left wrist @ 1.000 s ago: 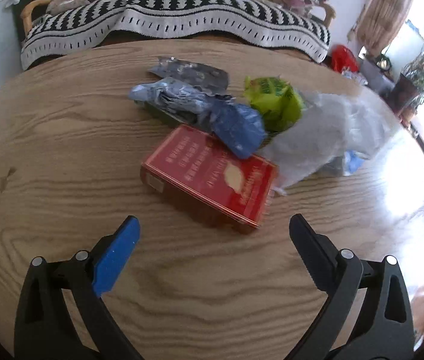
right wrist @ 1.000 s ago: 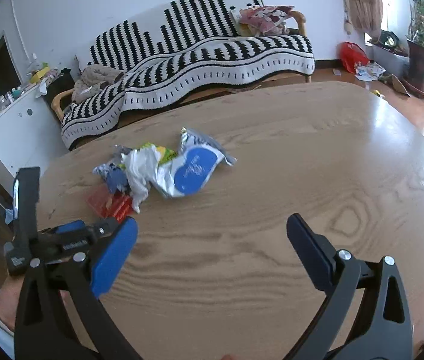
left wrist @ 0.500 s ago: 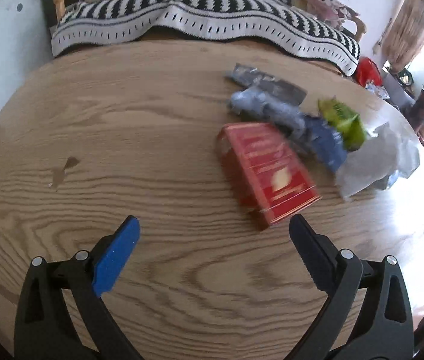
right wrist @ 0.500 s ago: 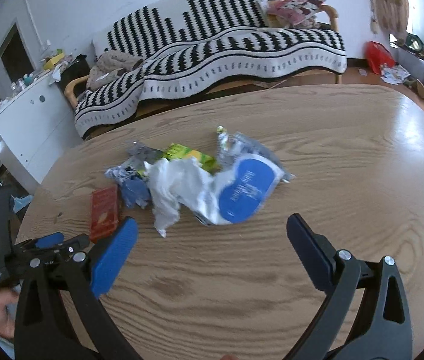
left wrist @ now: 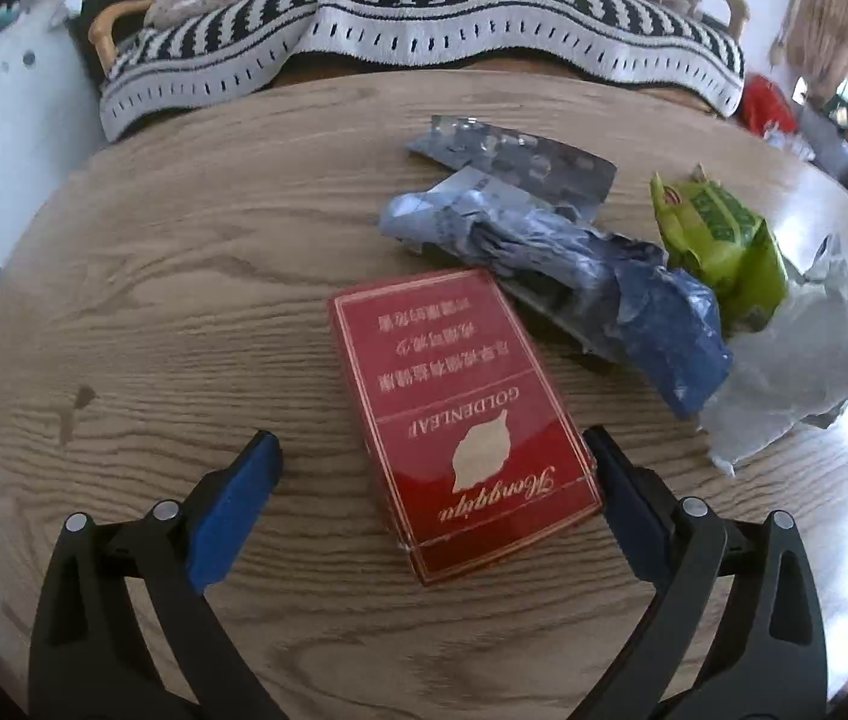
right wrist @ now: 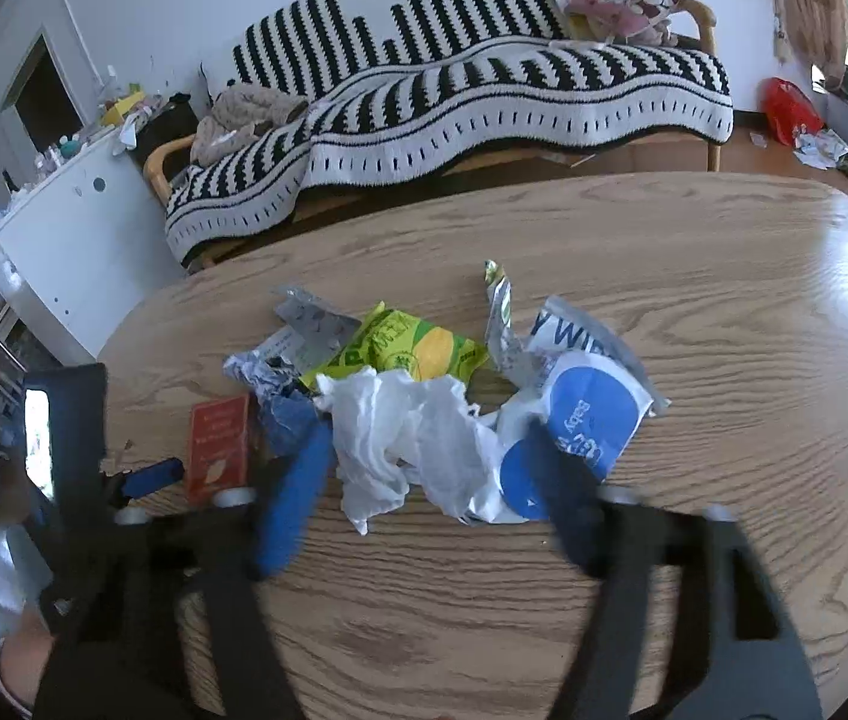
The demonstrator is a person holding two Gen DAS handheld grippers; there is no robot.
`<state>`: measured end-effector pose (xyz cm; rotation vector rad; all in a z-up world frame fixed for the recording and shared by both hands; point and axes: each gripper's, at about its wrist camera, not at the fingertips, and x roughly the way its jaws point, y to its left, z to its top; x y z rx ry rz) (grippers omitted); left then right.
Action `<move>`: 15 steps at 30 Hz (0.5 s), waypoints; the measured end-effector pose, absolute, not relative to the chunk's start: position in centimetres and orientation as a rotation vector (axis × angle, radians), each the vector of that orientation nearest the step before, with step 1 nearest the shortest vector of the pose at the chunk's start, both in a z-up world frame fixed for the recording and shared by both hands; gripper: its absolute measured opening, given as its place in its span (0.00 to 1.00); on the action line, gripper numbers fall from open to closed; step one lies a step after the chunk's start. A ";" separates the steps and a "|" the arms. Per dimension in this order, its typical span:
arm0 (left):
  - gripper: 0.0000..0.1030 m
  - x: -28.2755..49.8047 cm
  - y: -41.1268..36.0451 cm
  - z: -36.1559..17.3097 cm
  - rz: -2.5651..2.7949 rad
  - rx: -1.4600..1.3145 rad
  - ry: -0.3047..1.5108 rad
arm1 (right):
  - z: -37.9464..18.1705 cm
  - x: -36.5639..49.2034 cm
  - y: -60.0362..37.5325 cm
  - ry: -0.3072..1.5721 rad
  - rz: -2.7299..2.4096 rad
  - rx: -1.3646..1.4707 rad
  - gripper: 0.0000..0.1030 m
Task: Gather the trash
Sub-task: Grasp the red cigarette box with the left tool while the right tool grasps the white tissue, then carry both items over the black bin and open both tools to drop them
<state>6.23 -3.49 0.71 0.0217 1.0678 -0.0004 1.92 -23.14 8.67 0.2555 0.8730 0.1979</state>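
A heap of trash lies on the wooden table (left wrist: 183,270). A red cigarette box (left wrist: 460,408) rests flat between the fingers of my left gripper (left wrist: 427,450). Its jaws are closing, with the right pad close to the box's edge and the left pad still apart. Behind the box lie a crumpled blue-grey wrapper (left wrist: 574,276), a silver foil wrapper (left wrist: 520,156) and a green snack packet (left wrist: 718,240). My right gripper (right wrist: 427,441) is closing around the white crumpled tissue (right wrist: 411,438). One blurred finger lies over a blue-and-white wipes pack (right wrist: 586,420). The red box (right wrist: 216,444) sits left of it.
A sofa under a black-and-white striped blanket (right wrist: 484,96) stands just behind the table. A white cabinet (right wrist: 63,228) is at the left, and a red bag (right wrist: 790,108) lies on the floor at the right. The table edge curves near the heap's left side.
My left gripper has moved in until the red box lies between its fingers. My right gripper has come up to the heap, and its jaws have narrowed around the tissue.
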 end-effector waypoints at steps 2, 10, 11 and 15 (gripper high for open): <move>0.58 5.7 -3.1 1.2 -0.005 0.031 1.032 | 8.5 1.9 -23.0 0.875 0.202 0.246 0.17; 0.56 3.6 -1.1 2.5 -0.035 -0.045 1.016 | 9.3 0.4 -23.5 0.833 0.198 0.270 0.11; 0.56 3.3 -1.0 2.8 -0.038 -0.046 1.011 | 9.5 0.1 -23.6 0.828 0.198 0.275 0.11; 0.56 1.7 -0.9 4.5 -0.048 -0.047 0.978 | 10.9 -0.9 -23.5 0.799 0.215 0.286 0.10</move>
